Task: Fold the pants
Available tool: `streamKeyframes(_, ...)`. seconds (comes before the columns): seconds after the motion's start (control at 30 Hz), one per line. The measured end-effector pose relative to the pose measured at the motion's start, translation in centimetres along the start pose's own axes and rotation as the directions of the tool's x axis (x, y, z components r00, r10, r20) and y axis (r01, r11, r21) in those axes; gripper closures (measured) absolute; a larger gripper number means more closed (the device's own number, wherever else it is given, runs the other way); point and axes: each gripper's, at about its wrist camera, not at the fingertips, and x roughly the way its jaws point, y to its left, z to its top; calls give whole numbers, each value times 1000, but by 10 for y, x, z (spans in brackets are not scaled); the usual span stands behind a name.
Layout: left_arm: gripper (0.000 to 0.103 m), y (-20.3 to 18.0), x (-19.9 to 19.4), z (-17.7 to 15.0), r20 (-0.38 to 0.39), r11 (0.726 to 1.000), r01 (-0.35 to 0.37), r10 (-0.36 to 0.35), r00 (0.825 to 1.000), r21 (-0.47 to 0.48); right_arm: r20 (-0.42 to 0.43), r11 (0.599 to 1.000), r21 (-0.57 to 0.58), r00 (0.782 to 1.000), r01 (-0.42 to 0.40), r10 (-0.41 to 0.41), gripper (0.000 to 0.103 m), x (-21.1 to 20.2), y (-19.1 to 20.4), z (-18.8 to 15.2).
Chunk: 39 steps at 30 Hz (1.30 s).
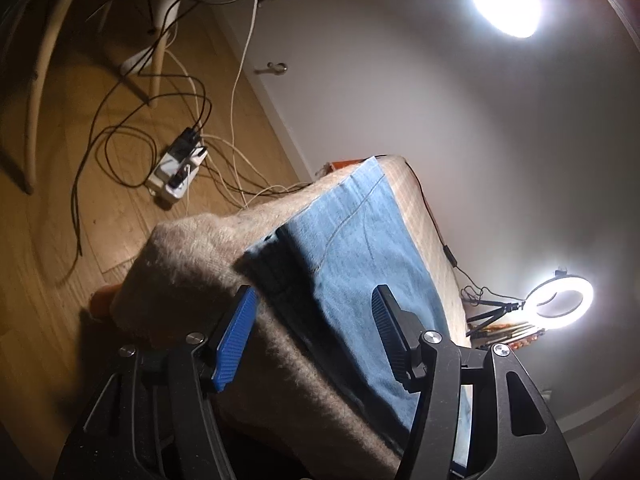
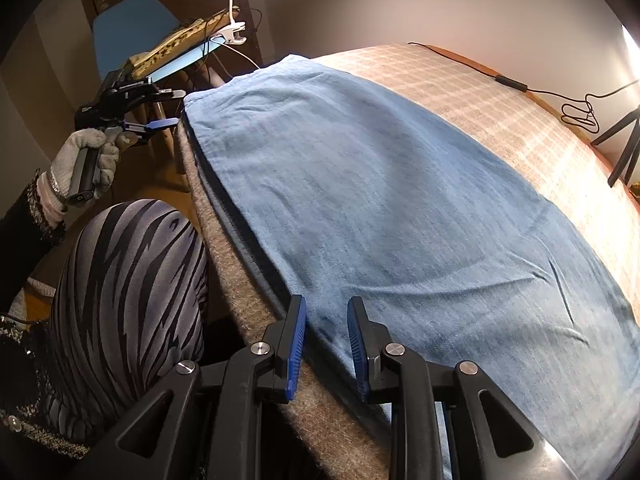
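Note:
Blue denim pants (image 2: 380, 200) lie flat along a surface covered by a beige blanket (image 2: 500, 92). In the left wrist view the pants (image 1: 352, 240) run away from me, one end near the blanket's corner. My left gripper (image 1: 316, 300) is open and empty, its jaws wide apart over the pants' near edge; it also shows in the right wrist view (image 2: 172, 108) beside the far end of the pants. My right gripper (image 2: 326, 312) is open and empty, its jaws straddling the pants' near edge at the blanket's side.
A power strip (image 1: 178, 164) with tangled cables lies on the wooden floor. A ring light (image 1: 560, 296) and a lamp (image 1: 506, 0) shine by the wall. A blue chair (image 2: 128, 32) stands at the far end. The person's striped knee (image 2: 128, 280) is beside the surface.

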Motion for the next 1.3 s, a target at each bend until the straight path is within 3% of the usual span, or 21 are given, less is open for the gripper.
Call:
streamKeyframes(0.23, 41, -7, 14, 7, 9, 999, 29, -29, 1000, -38, -1, 1000, 9, 1000, 2, -2, 81, 2, -1, 1)
streamKeyframes(0.33, 41, -18, 32, 0, -58, 995, 90, -92, 994, -35, -4, 1000, 15, 1000, 3, -3, 80, 3, -2, 2)
streamKeyframes(0.47, 41, -39, 42, -5, -35, 996, 28, -25, 999, 88, -8, 1000, 25, 1000, 5, -5, 80, 5, -4, 2)
streamKeyframes(0.63, 42, -34, 47, 8, 4, 999, 31, -32, 999, 29, -9, 1000, 31, 1000, 4, -4, 79, 4, -5, 3)
streamKeyframes(0.67, 50, -34, 47, 9, 16, 999, 32, -32, 999, 29, -8, 999, 34, 1000, 5, -5, 79, 3, -5, 4)
streamKeyframes(0.7, 65, -34, 47, 10, 24, 998, 44, -45, 999, 35, -7, 999, 37, 1000, 5, -5, 79, 3, -6, 4)
streamKeyframes(0.77, 80, -37, 46, 9, 39, 996, 55, -58, 998, 67, -3, 999, 47, 1000, 0, 1, 79, 2, -8, 5)
streamKeyframes(0.87, 88, -50, 46, 7, 39, 984, 66, -73, 997, 164, -1, 998, 64, 1000, -5, 5, 78, 1, -13, 8)
streamKeyframes(1.03, 90, -75, 44, -2, 27, 954, 81, -92, 995, 287, 7, 989, 148, 1000, 11, -12, 64, -1, -30, 26)
streamKeyframes(1.1, 90, -84, 43, -7, 13, 940, 96, -106, 994, 329, 25, 983, 181, 1000, 7, -12, 46, -5, -38, 41)
streamKeyframes(1.17, 90, -92, 41, -12, -2, 923, 111, -118, 993, 369, 62, 973, 228, 998, -39, 25, 34, -8, -48, 61)
streamKeyframes(1.3, 90, -112, 39, -23, -17, 881, 119, -125, 992, 458, 127, 936, 305, 982, -174, 141, 29, -6, -65, 123)
